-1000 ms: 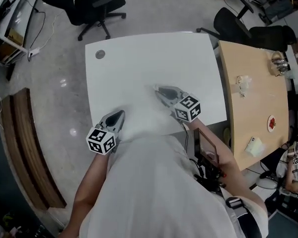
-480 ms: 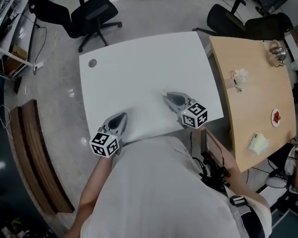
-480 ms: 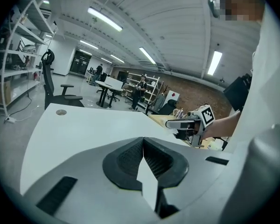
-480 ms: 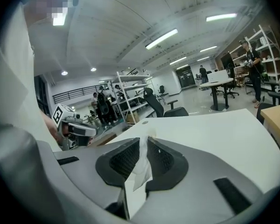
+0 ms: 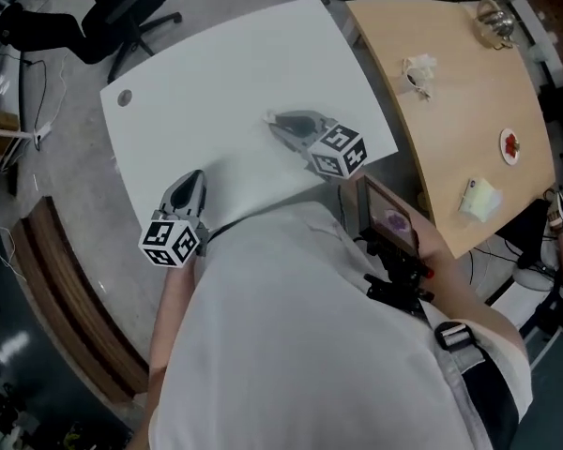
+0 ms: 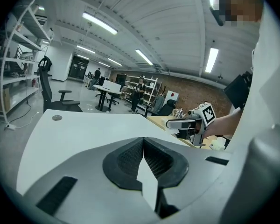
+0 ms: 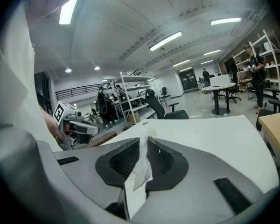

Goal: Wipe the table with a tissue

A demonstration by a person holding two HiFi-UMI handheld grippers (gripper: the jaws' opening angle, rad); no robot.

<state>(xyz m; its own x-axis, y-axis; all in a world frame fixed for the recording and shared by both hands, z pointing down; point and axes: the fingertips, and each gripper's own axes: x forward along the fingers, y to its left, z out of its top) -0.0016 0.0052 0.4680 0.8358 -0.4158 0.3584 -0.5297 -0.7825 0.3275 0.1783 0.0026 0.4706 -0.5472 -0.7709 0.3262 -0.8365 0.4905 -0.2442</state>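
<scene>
The white table (image 5: 225,73) fills the middle of the head view. My right gripper (image 5: 274,121) hovers low over its near right part, shut on a crumpled white tissue (image 7: 141,164) that hangs in a strip between the ribbed pads (image 7: 123,157). My left gripper (image 5: 193,176) sits over the table's near left edge, its jaws meeting at the tips (image 6: 143,141) with nothing between them. Each gripper shows in the other's view: the right gripper (image 6: 186,123) off to the right, the left gripper (image 7: 77,125) off to the left.
A wooden table (image 5: 450,111) adjoins on the right, bearing a teapot (image 5: 493,12), a cup (image 5: 418,68), a small plate (image 5: 512,144) and a pale packet (image 5: 479,198). A black office chair (image 5: 122,7) stands beyond the white table; a curved wooden bench (image 5: 75,298) lies left.
Both grippers have drifted a little along the table's near edge and lifted slightly. The head camera has swung, bringing more of the wooden table into view. The tissue stays in the right gripper.
</scene>
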